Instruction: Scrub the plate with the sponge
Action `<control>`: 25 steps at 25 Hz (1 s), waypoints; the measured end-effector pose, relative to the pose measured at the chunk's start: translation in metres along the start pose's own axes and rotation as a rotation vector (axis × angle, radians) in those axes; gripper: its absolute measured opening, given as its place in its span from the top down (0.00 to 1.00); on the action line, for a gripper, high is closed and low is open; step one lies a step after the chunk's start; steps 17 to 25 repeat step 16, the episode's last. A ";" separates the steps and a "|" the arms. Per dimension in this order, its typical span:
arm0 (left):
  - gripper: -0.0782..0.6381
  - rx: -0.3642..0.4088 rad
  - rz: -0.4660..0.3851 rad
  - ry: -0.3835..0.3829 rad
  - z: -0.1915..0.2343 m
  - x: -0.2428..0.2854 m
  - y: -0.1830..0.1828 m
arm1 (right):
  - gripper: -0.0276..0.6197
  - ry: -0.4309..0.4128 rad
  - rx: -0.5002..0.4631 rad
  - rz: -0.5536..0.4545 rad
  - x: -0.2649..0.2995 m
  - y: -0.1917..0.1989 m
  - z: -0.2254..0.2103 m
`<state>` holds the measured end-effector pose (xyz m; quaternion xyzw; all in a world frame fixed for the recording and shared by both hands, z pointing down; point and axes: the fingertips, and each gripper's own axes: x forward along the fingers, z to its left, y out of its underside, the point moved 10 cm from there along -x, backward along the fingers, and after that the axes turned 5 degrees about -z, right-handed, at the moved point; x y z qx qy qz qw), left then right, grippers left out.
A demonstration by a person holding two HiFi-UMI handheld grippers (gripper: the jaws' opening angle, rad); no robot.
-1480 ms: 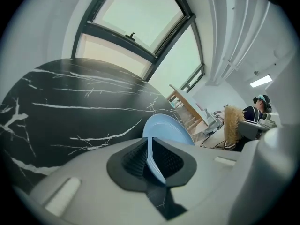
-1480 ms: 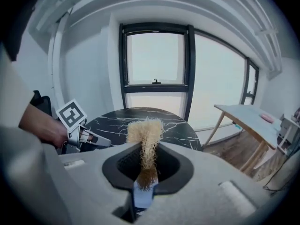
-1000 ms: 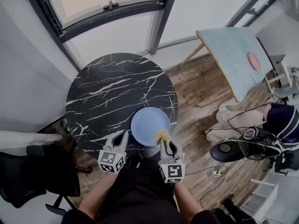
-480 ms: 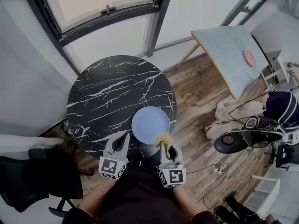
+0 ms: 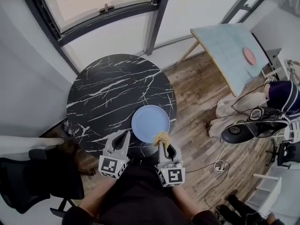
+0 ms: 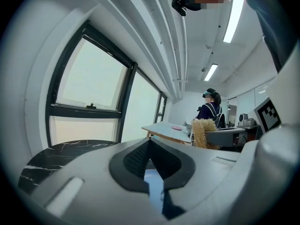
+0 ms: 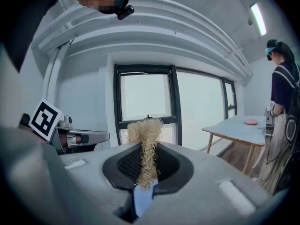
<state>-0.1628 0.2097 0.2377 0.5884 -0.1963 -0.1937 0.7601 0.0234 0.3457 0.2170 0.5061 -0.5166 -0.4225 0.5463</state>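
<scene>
The round light-blue plate (image 5: 150,124) lies on the near right edge of the round black marble-patterned table (image 5: 108,93). The tan fibrous sponge (image 5: 162,137) overlaps the plate's near right rim in the head view. It is pinched upright between the closed jaws of the right gripper (image 5: 164,144), and its frayed top sticks out above them. The left gripper (image 5: 123,138) hangs just left of the plate over the table's near edge, its jaws pressed together with nothing between them.

Compared with a second ago, the plate has kept its place on the table. The sponge sits a little further off the plate's surface, now at the rim. Both grippers are drawn slightly back toward the person.

No view shows whether the sponge touches the plate. In both gripper views the plate is only a blue sliver seen through the gap under the jaws. A second person at the right edge of the head view is cut off.
</scene>
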 end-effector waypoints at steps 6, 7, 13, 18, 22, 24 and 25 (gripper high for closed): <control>0.89 0.018 -0.018 0.013 0.001 -0.001 -0.002 | 0.90 -0.002 -0.004 0.003 0.002 0.000 0.003; 0.89 0.018 -0.019 0.021 0.000 -0.002 -0.001 | 0.90 -0.001 -0.004 0.004 0.002 0.001 0.003; 0.89 0.014 -0.010 0.029 0.000 0.001 -0.001 | 0.90 0.008 -0.001 -0.003 0.001 0.002 0.004; 0.89 0.019 -0.012 0.030 0.001 0.002 -0.003 | 0.90 0.012 -0.006 -0.010 0.001 -0.001 0.005; 0.89 0.019 -0.012 0.030 0.001 0.002 -0.003 | 0.90 0.012 -0.006 -0.010 0.001 -0.001 0.005; 0.89 0.019 -0.012 0.030 0.001 0.002 -0.003 | 0.90 0.012 -0.006 -0.010 0.001 -0.001 0.005; 0.89 0.019 -0.012 0.030 0.001 0.002 -0.003 | 0.90 0.012 -0.006 -0.010 0.001 -0.001 0.005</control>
